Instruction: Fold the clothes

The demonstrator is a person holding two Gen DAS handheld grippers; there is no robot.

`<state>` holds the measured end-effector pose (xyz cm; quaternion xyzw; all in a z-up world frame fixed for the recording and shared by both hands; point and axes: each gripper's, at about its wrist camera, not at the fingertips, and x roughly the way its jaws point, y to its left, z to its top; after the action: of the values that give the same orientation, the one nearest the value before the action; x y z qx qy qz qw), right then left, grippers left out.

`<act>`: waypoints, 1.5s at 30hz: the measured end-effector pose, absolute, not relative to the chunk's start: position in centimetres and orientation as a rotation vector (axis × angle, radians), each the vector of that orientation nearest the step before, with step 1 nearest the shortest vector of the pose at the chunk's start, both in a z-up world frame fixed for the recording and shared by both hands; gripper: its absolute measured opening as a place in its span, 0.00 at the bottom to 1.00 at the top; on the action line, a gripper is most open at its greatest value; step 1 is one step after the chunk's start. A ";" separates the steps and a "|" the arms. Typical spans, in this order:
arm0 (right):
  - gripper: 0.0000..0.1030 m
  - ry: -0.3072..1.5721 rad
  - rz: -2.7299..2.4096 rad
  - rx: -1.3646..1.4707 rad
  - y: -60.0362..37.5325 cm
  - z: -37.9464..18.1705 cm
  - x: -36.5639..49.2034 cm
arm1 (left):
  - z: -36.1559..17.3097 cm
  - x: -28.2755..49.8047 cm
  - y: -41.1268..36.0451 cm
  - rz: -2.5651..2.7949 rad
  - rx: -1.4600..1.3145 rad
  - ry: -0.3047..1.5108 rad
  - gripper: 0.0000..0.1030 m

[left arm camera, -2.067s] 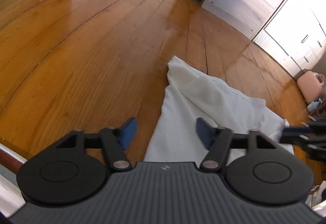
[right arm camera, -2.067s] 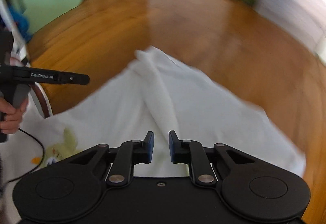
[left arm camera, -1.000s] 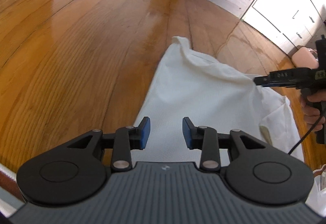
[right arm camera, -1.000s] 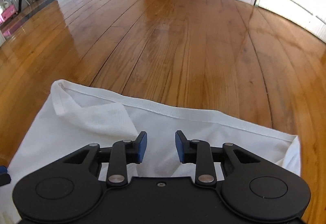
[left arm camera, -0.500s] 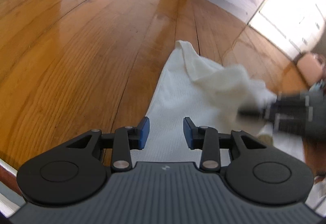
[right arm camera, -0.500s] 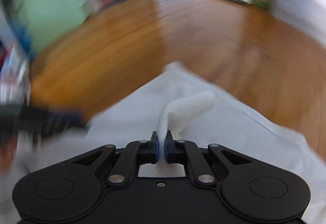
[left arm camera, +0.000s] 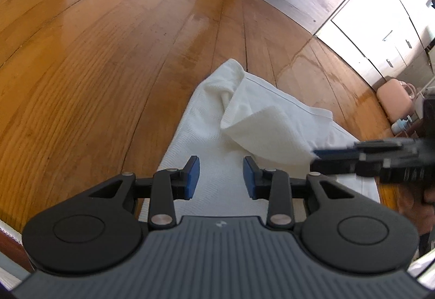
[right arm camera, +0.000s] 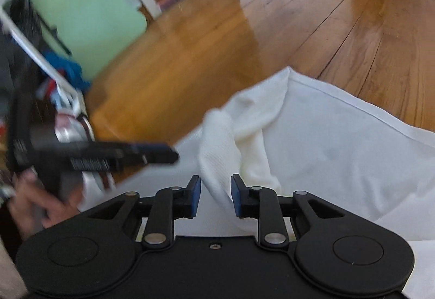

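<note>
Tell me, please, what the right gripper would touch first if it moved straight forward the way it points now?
Most likely the raised fold of the white garment, which stands just ahead of the open right gripper. Depth is uncertain, so it may slide partly between the fingers.

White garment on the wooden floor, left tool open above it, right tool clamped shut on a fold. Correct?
Not quite. The right wrist view shows the right tool open, the raised fold lying between its fingers unclamped. The white garment on the wooden floor and the open left tool are as stated.
</note>
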<state>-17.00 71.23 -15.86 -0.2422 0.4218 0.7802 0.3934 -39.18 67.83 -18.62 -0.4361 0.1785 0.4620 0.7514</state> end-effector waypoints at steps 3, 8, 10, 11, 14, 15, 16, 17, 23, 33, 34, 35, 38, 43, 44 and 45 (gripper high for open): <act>0.31 1.151 1.958 -0.536 72.7 -16.2 -16.6 | -18.9 -39.4 67.9 0.952 -1.006 0.341 0.30; 0.30 1.068 2.002 -0.764 71.4 -18.2 -20.4 | -19.5 -38.8 68.0 0.864 -1.057 0.304 0.30; 0.30 1.031 2.046 -0.870 70.4 -18.7 -22.1 | -19.7 -38.1 67.9 0.863 -1.042 0.333 0.30; 0.30 1.021 2.061 -0.909 70.0 -18.8 -22.5 | -20.0 -37.8 67.9 0.873 -1.037 0.348 0.30; 0.30 0.985 2.091 -0.996 69.2 -18.5 -23.4 | -20.9 -36.9 67.7 0.909 -1.005 0.396 0.29; 0.30 0.970 2.094 -1.001 69.2 -18.1 -23.4 | -21.0 -36.4 67.6 0.918 -0.981 0.417 0.24; 0.30 0.954 2.091 -0.993 69.3 -17.7 -23.2 | -21.1 -36.0 67.5 0.926 -0.957 0.438 0.18; 0.30 0.939 2.087 -0.982 69.4 -17.2 -23.0 | -21.3 -35.5 67.4 0.934 -0.933 0.459 0.14; 0.33 0.830 2.019 -0.962 70.6 -15.0 -21.0 | -20.4 -36.2 67.2 0.946 -0.918 0.379 0.03; 0.36 0.908 2.054 -0.792 71.9 -14.2 -17.9 | -19.0 -39.4 67.1 0.772 -1.000 0.081 0.03; 0.42 0.963 2.056 -0.747 72.2 -14.1 -17.0 | -19.0 -39.3 67.1 0.750 -1.000 0.067 0.03; 0.45 1.019 2.057 -0.701 72.5 -14.1 -16.2 | -19.1 -39.2 67.0 0.729 -1.002 0.059 0.03; 0.51 1.182 2.050 -0.559 73.4 -13.9 -13.7 | -19.0 -39.0 67.0 0.681 -1.003 0.044 0.03; 0.69 1.530 1.935 -0.216 74.4 -15.3 -10.6 | -18.3 -38.7 66.6 0.655 -0.950 0.044 0.03; 0.70 1.564 1.926 -0.189 74.4 -15.6 -10.7 | -18.3 -38.5 66.6 0.651 -0.943 0.050 0.03; 0.71 1.571 1.916 -0.192 74.3 -15.8 -11.1 | -18.2 -38.4 66.5 0.647 -0.934 0.060 0.03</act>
<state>-11.08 74.34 -15.81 -0.0730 0.5985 0.7298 0.3223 -38.41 66.52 -18.21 -0.4424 0.0283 0.3063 0.8424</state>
